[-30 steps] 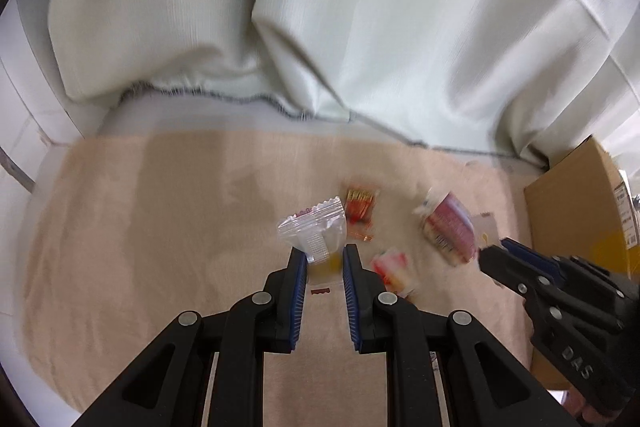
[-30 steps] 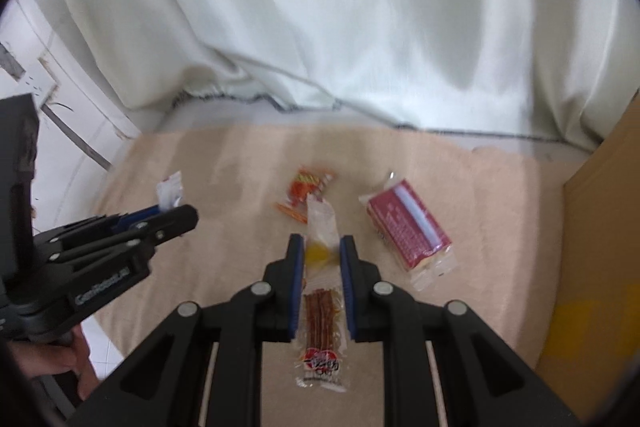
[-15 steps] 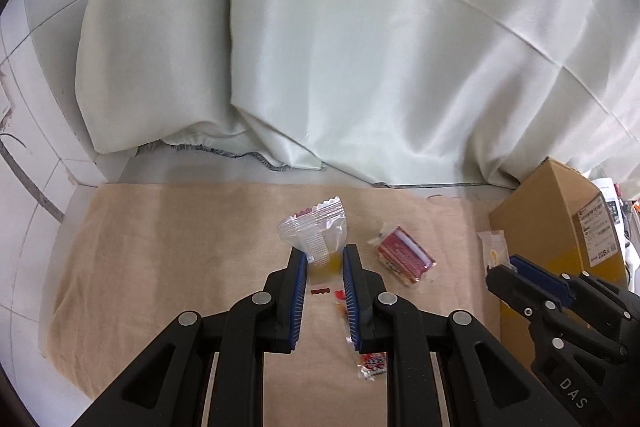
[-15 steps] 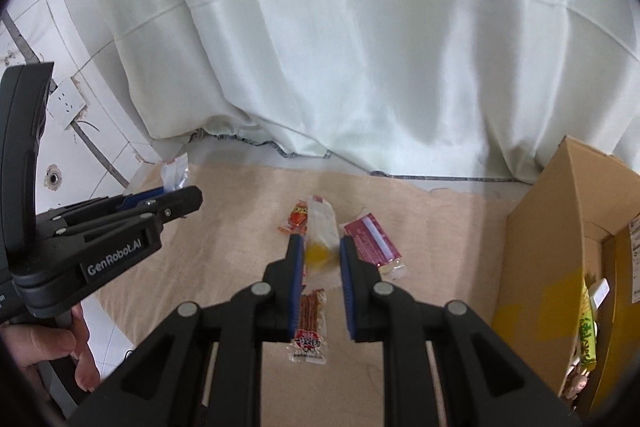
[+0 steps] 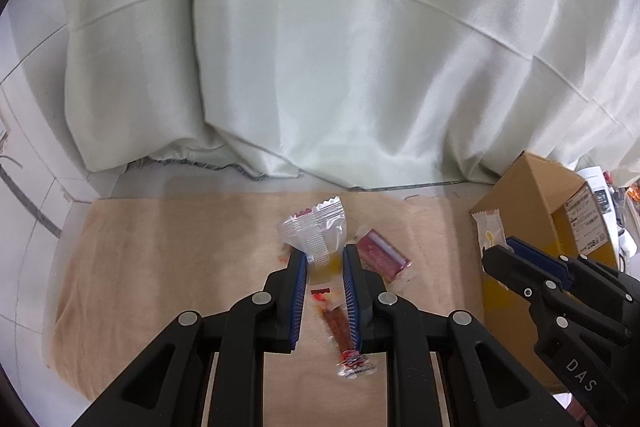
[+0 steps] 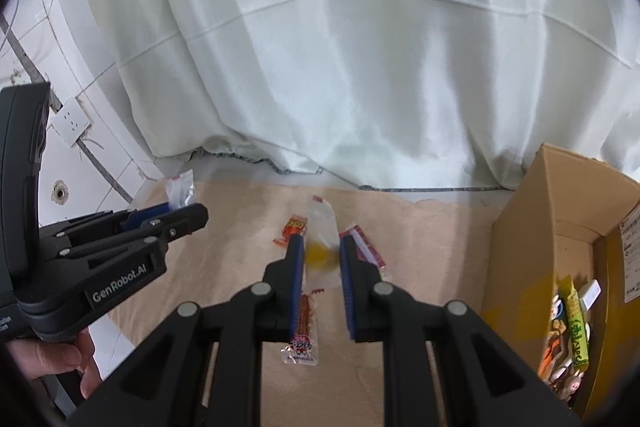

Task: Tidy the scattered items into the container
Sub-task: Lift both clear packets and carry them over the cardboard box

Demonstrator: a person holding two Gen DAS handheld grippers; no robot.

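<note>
beige cloth [image 5: 168, 267] covers the tabletop under a pale curtain [image 5: 340, 67]. left claw [image 5: 325, 263] is pinching a clear crinkled packet [image 5: 316, 231] with a yellow piece inside, lifted above the cloth. right claw [image 6: 322, 255] is pinching a long clear packet [image 6: 320, 223] with a yellow sweet, also held up off the cloth. on the cloth below lie a dark red wrapped bar [image 5: 380, 253], a clear packet of red sticks [image 6: 305, 327] and a small red-orange packet [image 6: 294, 227]. the cardboard box [image 6: 536, 227] stands open at the right edge of the cloth, with several snack packets [image 6: 572, 323] already inside.
</note>
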